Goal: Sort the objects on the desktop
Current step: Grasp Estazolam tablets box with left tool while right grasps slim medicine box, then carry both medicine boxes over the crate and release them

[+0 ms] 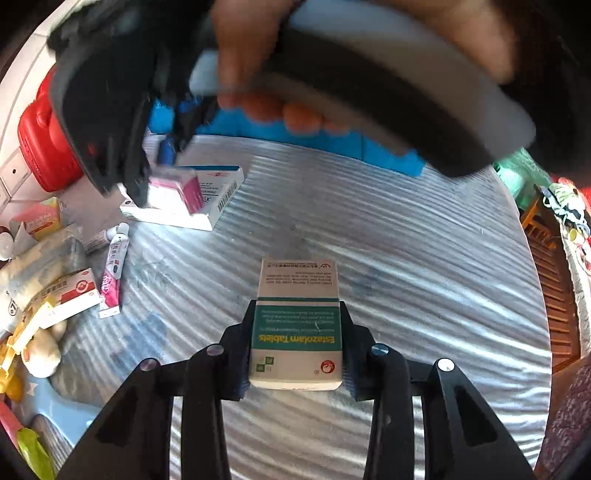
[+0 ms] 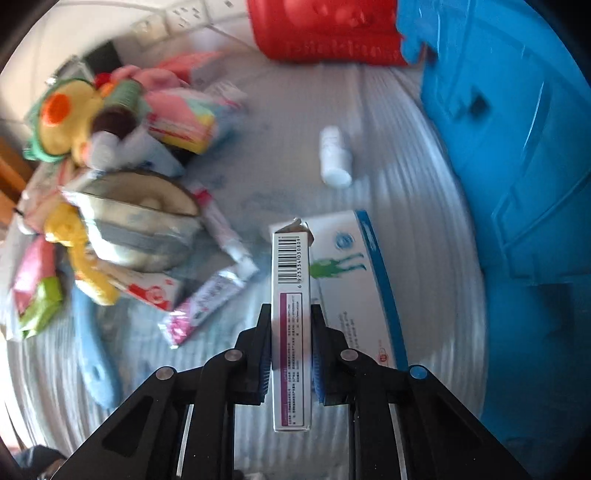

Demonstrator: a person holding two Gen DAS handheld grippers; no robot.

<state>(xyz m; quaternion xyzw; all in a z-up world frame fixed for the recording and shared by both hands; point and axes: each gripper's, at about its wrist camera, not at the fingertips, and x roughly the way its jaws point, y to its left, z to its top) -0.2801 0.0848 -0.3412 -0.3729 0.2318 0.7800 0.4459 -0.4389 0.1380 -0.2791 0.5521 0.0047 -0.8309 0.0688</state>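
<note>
Left gripper [image 1: 297,343]: clamping both fingers on the sides of a green-and-white tablet box [image 1: 297,325], box lying flat on the striped tabletop [image 1: 406,258].
Right gripper [image 2: 290,343]: pinching a narrow white-and-purple box [image 2: 290,314] on edge, barcode end pointing away, just over a larger white-and-blue box [image 2: 354,280].
Behind: lying on its side near a blue bin [image 2: 517,147], a small white bottle [image 2: 334,158]; standing at the far edge, a red container [image 2: 325,29].
Left side: sitting in a jumble, soft toys, tubes and cartons [image 2: 122,192].
</note>
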